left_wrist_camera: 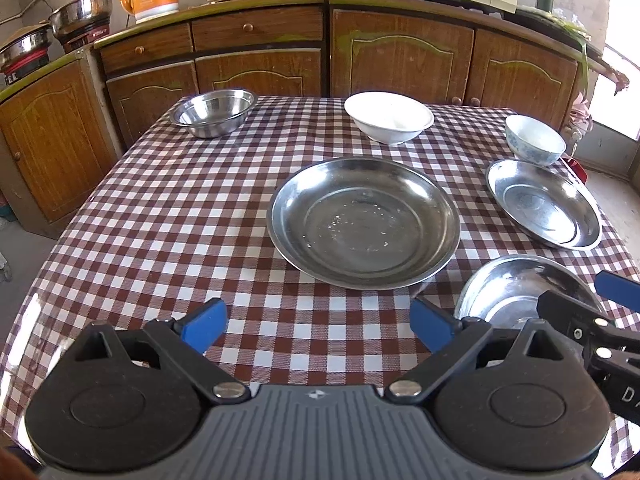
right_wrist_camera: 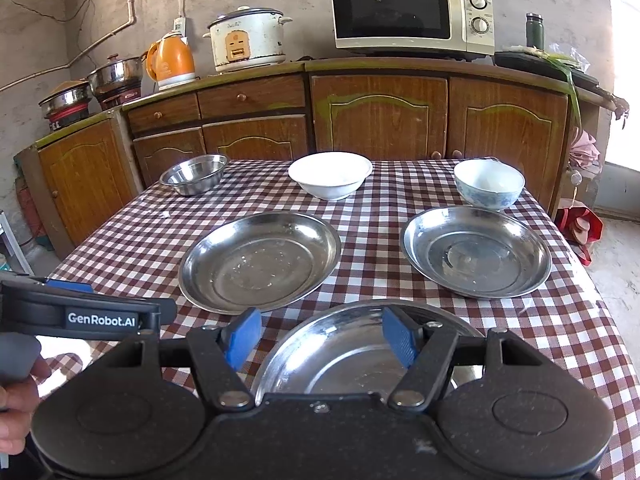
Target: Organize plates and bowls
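Three steel plates lie on the checked table. The largest plate point(left_wrist_camera: 364, 220) is in the middle, a second plate point(left_wrist_camera: 544, 204) lies to the right, and a third plate point(right_wrist_camera: 344, 356) is nearest the front edge. Along the far edge stand a steel bowl point(left_wrist_camera: 214, 112), a white bowl point(left_wrist_camera: 390, 116) and a blue-patterned bowl point(left_wrist_camera: 534, 140). My left gripper point(left_wrist_camera: 320, 324) is open over bare cloth in front of the largest plate, with nothing between its fingers. My right gripper point(right_wrist_camera: 320, 338) hovers open over the nearest plate, and its pads do not press on it.
The table point(left_wrist_camera: 160, 220) drops off at the left and right edges. Wooden cabinets point(right_wrist_camera: 380, 116) stand close behind it, carrying a microwave point(right_wrist_camera: 412, 12), a rice cooker point(right_wrist_camera: 246, 40), an orange kettle point(right_wrist_camera: 170, 60) and pots point(right_wrist_camera: 116, 76). A person's hand point(right_wrist_camera: 16, 400) holds the left gripper.
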